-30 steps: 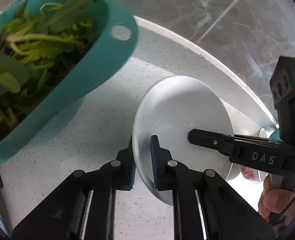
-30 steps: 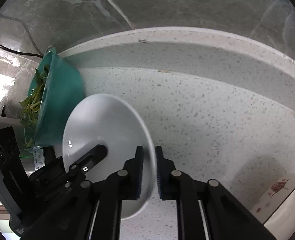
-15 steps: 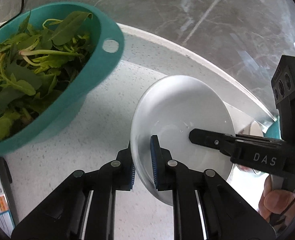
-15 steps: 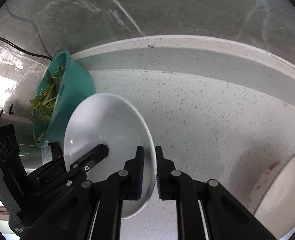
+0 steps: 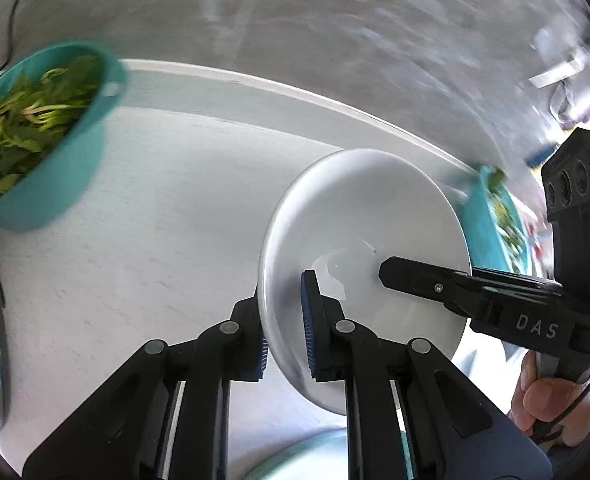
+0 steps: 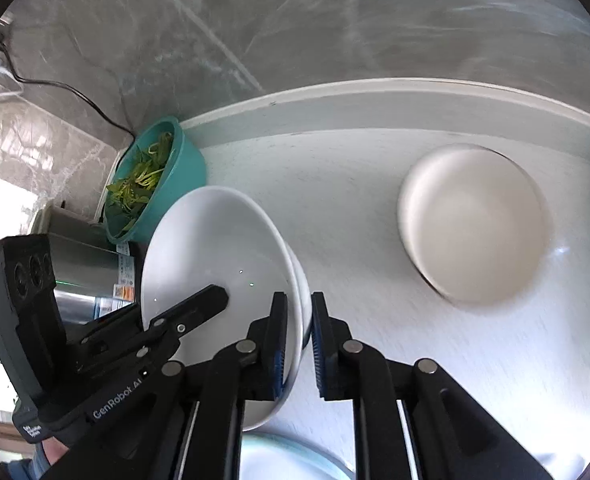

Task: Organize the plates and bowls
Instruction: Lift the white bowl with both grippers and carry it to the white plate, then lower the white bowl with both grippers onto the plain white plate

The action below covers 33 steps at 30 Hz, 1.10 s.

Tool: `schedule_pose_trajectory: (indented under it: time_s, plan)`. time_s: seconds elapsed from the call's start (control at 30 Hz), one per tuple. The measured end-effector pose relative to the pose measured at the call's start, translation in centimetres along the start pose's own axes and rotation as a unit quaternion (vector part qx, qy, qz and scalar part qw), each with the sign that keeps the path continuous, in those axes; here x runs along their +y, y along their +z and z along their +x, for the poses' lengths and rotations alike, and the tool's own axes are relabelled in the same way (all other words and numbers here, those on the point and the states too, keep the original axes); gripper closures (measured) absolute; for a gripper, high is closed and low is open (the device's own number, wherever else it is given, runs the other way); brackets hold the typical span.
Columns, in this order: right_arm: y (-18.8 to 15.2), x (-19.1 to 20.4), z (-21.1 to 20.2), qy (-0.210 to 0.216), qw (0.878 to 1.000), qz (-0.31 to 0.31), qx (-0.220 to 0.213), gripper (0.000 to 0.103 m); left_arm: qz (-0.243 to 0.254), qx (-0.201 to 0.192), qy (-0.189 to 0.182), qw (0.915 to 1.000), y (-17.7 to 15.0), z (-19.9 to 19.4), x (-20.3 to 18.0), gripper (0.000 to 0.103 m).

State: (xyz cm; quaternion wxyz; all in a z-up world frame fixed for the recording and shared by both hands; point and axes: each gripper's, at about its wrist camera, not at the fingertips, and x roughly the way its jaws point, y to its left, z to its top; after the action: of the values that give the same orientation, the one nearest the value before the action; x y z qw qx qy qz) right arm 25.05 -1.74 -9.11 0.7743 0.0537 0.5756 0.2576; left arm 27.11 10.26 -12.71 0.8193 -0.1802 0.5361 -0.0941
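A white bowl (image 5: 359, 220) is held in the air between both grippers, tilted on edge. My left gripper (image 5: 285, 324) is shut on its near rim. My right gripper (image 6: 297, 344) is shut on the opposite rim of the same bowl (image 6: 215, 248). Each gripper shows in the other's view, the right one (image 5: 455, 288) with one finger inside the bowl, the left one (image 6: 167, 328) likewise. A second white bowl or plate (image 6: 473, 220) lies flat on the speckled counter (image 6: 355, 200) to the right.
A teal colander of green leaves (image 5: 35, 136) (image 6: 151, 180) stands at the back left by the marble wall. A steel pot (image 6: 83, 272) sits beside it. Another teal container with greens (image 5: 499, 220) is behind the bowl. A pale rim (image 6: 287, 456) shows below.
Both grippers have swung to the right with the bowl. The colander has slid left and away in both views. The white dish on the counter has come fully into the right wrist view.
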Motion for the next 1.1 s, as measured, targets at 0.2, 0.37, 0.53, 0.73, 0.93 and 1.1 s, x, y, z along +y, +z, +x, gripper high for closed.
schedule_pose_trajectory:
  time_s: [0.2, 0.37, 0.53, 0.73, 0.93, 1.1]
  plan:
    - [-6.5, -5.1, -6.5, -0.005, 0.997, 0.059, -0.052, 0.088, 0.075, 0.022, -0.032, 0.9964, -3.7, 0.8, -8.6, 0.091]
    - [-11.4, -10.3, -10.5, -0.006, 0.992, 0.1, -0.078, 0.087, 0.121, 0.046, -0.053, 0.9902, -7.8, 1.4, -15.6, 0.091]
    - [-15.7, -15.4, -13.4, -0.007, 0.987, 0.136, -0.083, 0.086, 0.157, 0.075, -0.058, 0.983, -10.9, 3.6, -22.9, 0.09]
    - [-19.0, -20.1, -14.7, -0.013, 0.983, 0.165, -0.077, 0.085, 0.185, 0.102, -0.051, 0.9761, -15.4, 7.0, -28.8, 0.089]
    - [-21.4, -23.9, -14.5, -0.016, 0.982, 0.177, -0.062, 0.085, 0.193, 0.123, -0.032, 0.9729, -17.8, 10.0, -30.4, 0.088]
    - [-21.7, -24.8, -13.5, -0.019, 0.984, 0.169, -0.048, 0.086, 0.193, 0.132, -0.015, 0.9721, -18.2, 11.8, -30.6, 0.087]
